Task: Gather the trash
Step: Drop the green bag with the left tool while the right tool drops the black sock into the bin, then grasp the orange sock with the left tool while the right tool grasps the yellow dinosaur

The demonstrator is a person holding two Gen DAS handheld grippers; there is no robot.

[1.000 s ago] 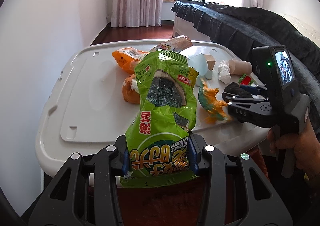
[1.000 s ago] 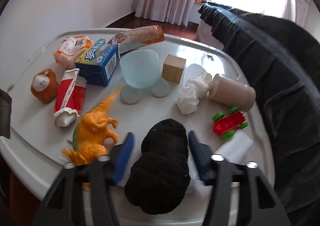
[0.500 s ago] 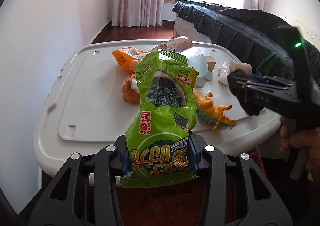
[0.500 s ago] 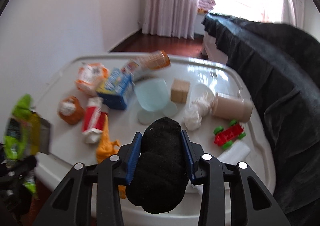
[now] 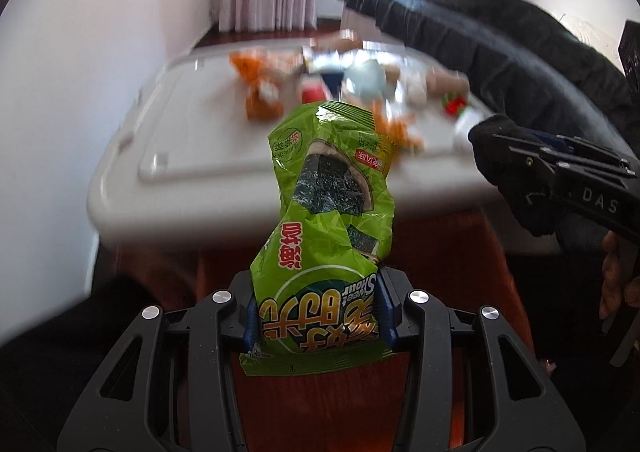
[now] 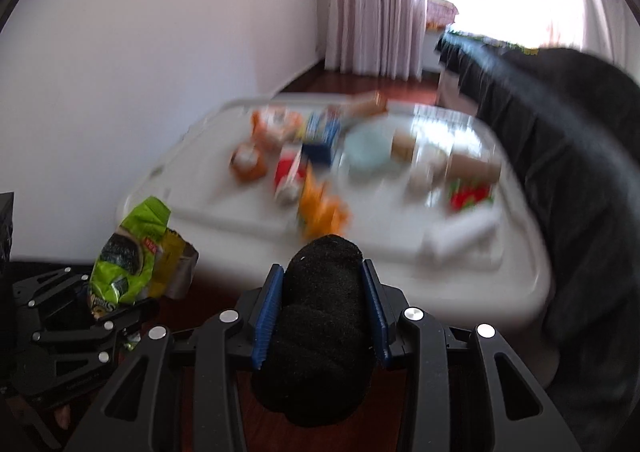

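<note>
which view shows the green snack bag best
Left wrist view: the green snack bag fills the centre, sharp, clamped in the left gripper. The right wrist view shows it small and side-on at lower left.

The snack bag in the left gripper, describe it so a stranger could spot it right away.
Find the white table; in front of its near edge, the left gripper clamps a snack bag. It is crinkled bright green with a dark seaweed picture, unlike the plain black sock the right gripper holds.
</note>
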